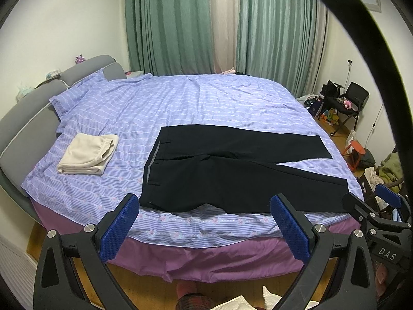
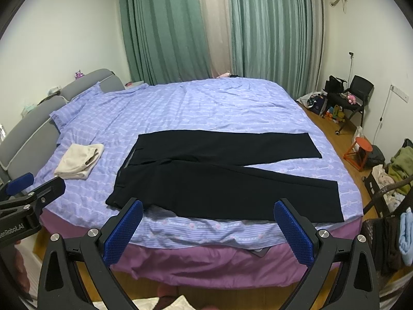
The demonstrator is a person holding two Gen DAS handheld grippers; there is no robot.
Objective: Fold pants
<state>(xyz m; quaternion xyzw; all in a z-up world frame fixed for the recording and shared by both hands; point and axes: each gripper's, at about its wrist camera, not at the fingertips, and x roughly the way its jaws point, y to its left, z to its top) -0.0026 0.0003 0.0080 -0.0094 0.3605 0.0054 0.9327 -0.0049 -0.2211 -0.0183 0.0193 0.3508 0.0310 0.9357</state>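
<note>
Black pants [image 1: 232, 170] lie flat on the blue striped bedsheet [image 1: 180, 103], waistband to the left, both legs spread out to the right. They also show in the right wrist view [image 2: 219, 180]. My left gripper [image 1: 205, 206] is open and empty, held off the near bed edge in front of the pants. My right gripper [image 2: 207, 213] is open and empty, also off the near edge. Each gripper shows at the side of the other's view: the right one [image 1: 371, 201] and the left one [image 2: 33, 183].
A folded cream garment [image 1: 87, 155] lies on the bed left of the pants. A grey headboard [image 1: 25, 124] stands at the left. Green curtains [image 1: 180, 25] hang behind. An orange stool [image 2: 360, 151], a black chair [image 2: 358, 93] and piled clothes [image 2: 397, 165] stand at the right.
</note>
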